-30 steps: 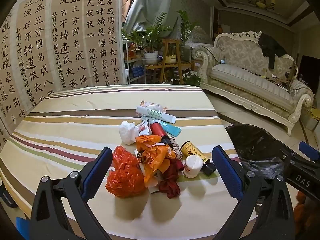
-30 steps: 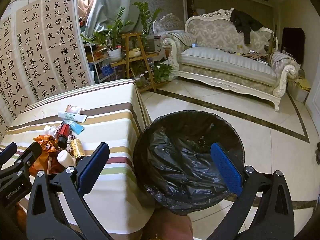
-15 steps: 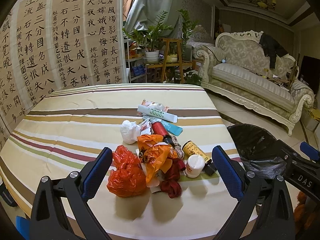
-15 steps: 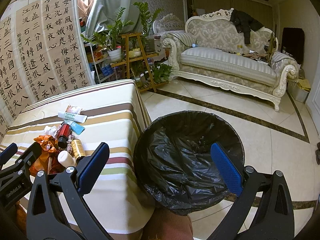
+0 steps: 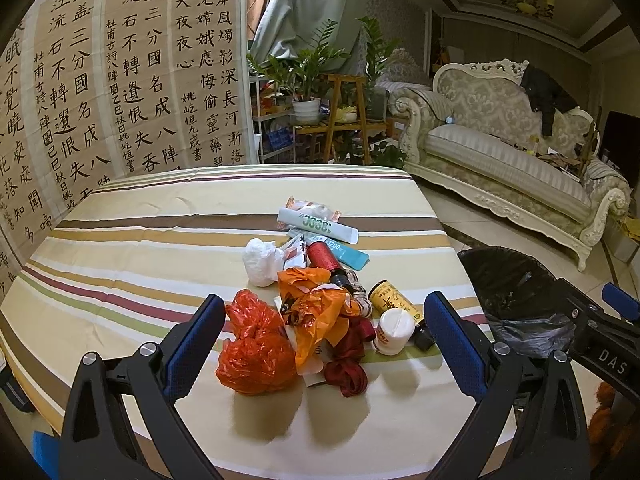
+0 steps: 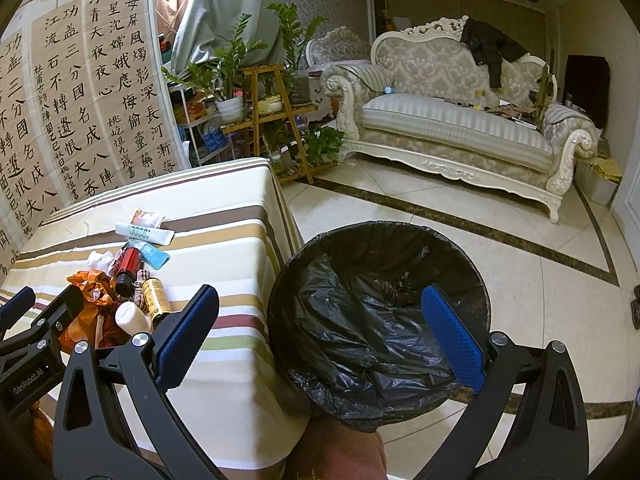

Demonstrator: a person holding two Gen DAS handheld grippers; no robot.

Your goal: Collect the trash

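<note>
Both claws gape wide and hold nothing — the left gripper (image 5: 324,344) over the striped table (image 5: 160,240), the right gripper (image 6: 320,332) above the black-lined bin (image 6: 380,312) beside it — while the trash pile's red bag (image 5: 256,348) and white bottle (image 5: 394,330) lie on the cloth.

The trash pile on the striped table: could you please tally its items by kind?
Plastic bags: 3 (red, orange, white)
Bottles: 3 (red, yellow, white)
Tubes or boxes: 2 (white, blue)
Snack wrapper: 1
Red ribbon: 1
Total: 10, as far as visible
</note>
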